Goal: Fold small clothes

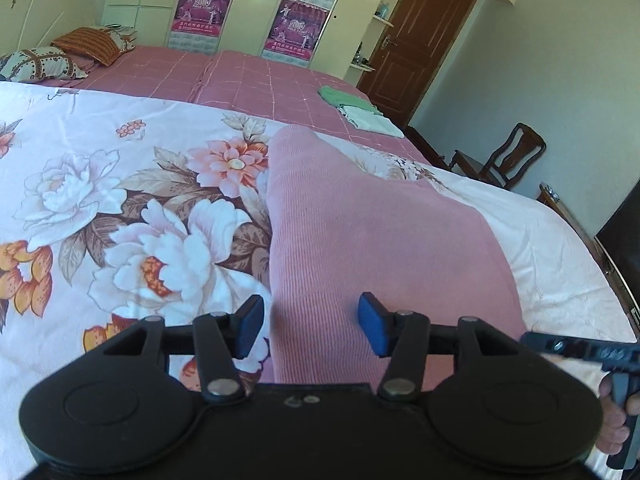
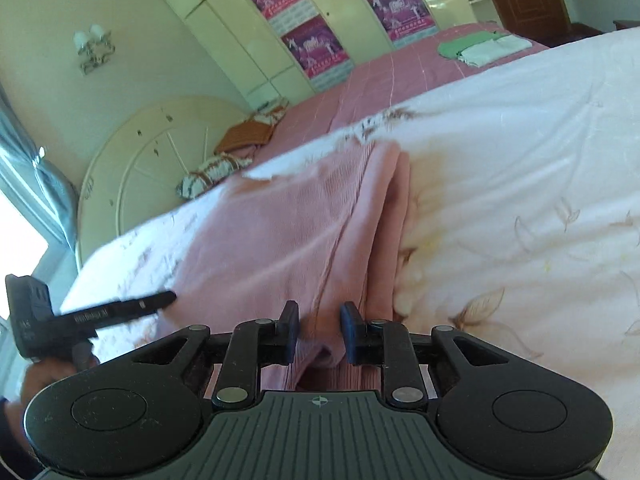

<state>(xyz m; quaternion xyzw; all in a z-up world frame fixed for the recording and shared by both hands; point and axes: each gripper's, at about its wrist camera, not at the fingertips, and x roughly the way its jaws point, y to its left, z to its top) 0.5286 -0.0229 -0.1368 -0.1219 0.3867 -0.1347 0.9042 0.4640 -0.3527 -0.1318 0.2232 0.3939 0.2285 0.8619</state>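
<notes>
Pink top point(image 1: 384, 240) lies folded into a long strip on the bed point(image 1: 120, 208); cross-fold left, I'd say. Left tongs point(image 1: 311, 330) open above it, right tongs point(image 2: 319, 334) slightly parted, gripping nothing.

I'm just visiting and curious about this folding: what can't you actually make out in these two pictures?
- Near end of the pink garment: both views, hidden under the gripper bodies.
- Whether the right gripper pinches the cloth: right wrist view, motion blur.
- Poster print: too small.
- Folded green and white pile: items too small to identify.
- Holding hand: cut off by the edge.
</notes>
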